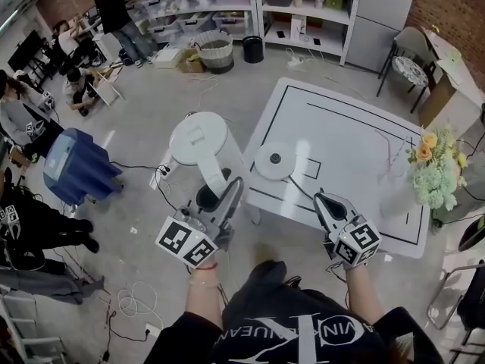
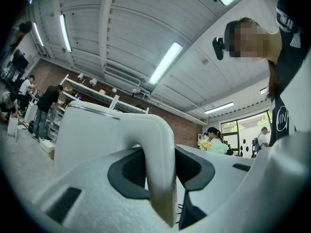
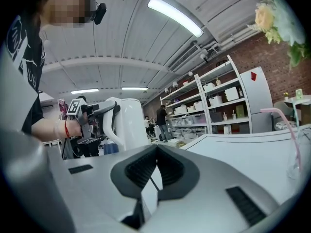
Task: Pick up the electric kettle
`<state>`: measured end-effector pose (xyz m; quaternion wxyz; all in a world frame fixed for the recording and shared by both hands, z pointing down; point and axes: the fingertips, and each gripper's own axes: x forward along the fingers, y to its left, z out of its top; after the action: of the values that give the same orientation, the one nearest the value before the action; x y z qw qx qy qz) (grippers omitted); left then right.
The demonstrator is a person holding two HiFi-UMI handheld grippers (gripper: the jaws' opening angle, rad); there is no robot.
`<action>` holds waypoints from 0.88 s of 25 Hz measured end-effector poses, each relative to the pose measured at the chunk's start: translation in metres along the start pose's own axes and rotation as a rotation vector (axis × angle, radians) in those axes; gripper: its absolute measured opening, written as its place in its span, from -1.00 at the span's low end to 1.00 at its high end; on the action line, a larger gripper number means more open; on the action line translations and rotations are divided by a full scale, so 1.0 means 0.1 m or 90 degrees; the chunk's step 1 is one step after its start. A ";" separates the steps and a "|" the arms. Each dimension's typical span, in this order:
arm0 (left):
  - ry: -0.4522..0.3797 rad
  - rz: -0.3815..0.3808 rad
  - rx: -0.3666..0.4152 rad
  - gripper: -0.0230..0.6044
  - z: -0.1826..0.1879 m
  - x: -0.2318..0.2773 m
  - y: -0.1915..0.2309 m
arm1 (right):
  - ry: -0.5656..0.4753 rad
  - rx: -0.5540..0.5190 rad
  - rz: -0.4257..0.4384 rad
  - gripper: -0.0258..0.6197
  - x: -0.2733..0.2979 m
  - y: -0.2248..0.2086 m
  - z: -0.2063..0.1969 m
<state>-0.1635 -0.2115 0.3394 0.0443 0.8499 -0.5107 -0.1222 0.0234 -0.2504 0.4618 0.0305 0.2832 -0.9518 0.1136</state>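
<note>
The white electric kettle hangs in the air left of the white table, over the floor. My left gripper is shut on its curved handle, which runs down between the two dark pads, with the kettle body just beyond. On the table's near left part sits the kettle's round base, with nothing on it. My right gripper hovers at the table's front edge, shut and holding nothing. The right gripper view looks across the tabletop to the held kettle.
A vase of flowers stands at the table's right edge. A blue machine and loose cables lie on the floor to the left. Several people stand or sit at the far left, and shelves line the back wall.
</note>
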 end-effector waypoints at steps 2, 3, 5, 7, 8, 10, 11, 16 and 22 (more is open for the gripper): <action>-0.006 0.009 -0.003 -0.50 0.02 -0.07 0.00 | -0.003 -0.003 0.005 -0.92 0.01 0.04 0.02; -0.009 0.013 -0.005 -0.50 0.03 -0.10 0.00 | -0.005 -0.004 0.007 -0.92 0.01 0.05 0.03; -0.012 0.018 -0.006 -0.50 0.04 -0.16 -0.01 | -0.008 -0.003 0.010 -0.92 0.01 0.07 0.05; -0.011 0.025 -0.004 -0.50 0.04 -0.22 -0.01 | -0.010 -0.004 0.013 -0.92 0.00 0.10 0.06; -0.010 0.028 -0.003 -0.50 0.04 -0.25 -0.02 | -0.011 -0.005 0.013 -0.92 0.00 0.11 0.07; -0.008 0.034 -0.002 -0.50 0.04 -0.31 -0.03 | -0.011 -0.006 0.014 -0.92 -0.02 0.14 0.08; -0.008 0.037 -0.003 -0.50 0.05 -0.35 -0.03 | -0.012 -0.007 0.014 -0.92 -0.02 0.15 0.08; -0.012 0.049 -0.006 -0.50 0.05 -0.49 -0.06 | -0.014 -0.009 0.020 -0.92 -0.05 0.20 0.09; -0.016 0.063 -0.005 -0.50 0.06 -0.62 -0.11 | -0.016 -0.016 0.031 -0.92 -0.09 0.26 0.12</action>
<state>-0.1837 -0.1515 0.3411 0.0472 0.8217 -0.5523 -0.1329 0.0164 -0.2271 0.4439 0.0190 0.2612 -0.9600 0.0988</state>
